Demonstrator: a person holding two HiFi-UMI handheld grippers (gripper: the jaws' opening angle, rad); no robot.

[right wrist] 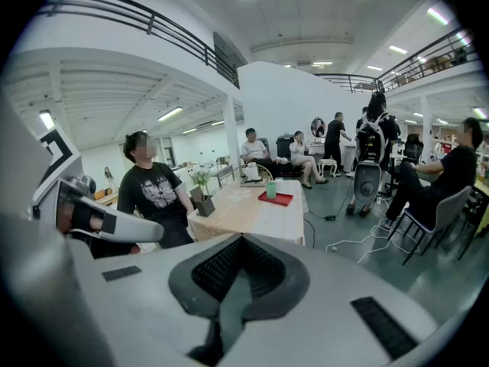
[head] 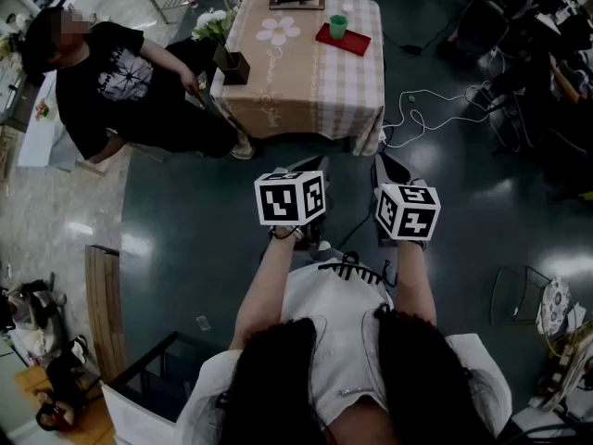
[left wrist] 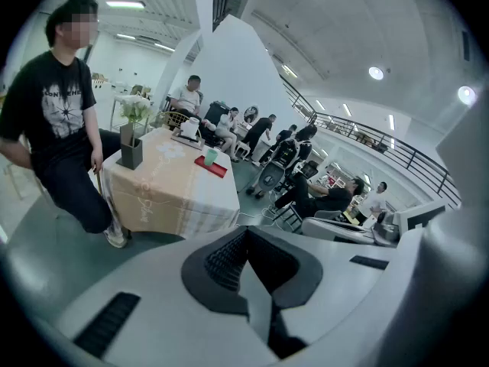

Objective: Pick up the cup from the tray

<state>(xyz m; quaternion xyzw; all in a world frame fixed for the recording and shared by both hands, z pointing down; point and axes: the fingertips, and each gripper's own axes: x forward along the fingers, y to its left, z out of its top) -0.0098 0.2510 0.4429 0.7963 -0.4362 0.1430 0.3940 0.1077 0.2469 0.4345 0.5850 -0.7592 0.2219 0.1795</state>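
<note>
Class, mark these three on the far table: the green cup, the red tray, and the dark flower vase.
green cup (head: 338, 27), head view, middle of its side wall.
red tray (head: 359, 44), head view, bare surface right of the cup.
dark flower vase (head: 235, 67), head view, its front face.

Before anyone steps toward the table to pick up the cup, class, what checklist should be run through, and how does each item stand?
1. Cup upright on the red tray: ok.
2. Tray free of other things: ok.
3. Cup within reach: not ok; the table stands well ahead across the floor.
4. Left gripper open for a grasp: not ok; jaws together, nothing between them.
5. Right gripper open for a grasp: not ok; jaws together, nothing between them.
6. Walkway: not ok; a white cable lies on the floor to the right of the table in the head view.
</note>
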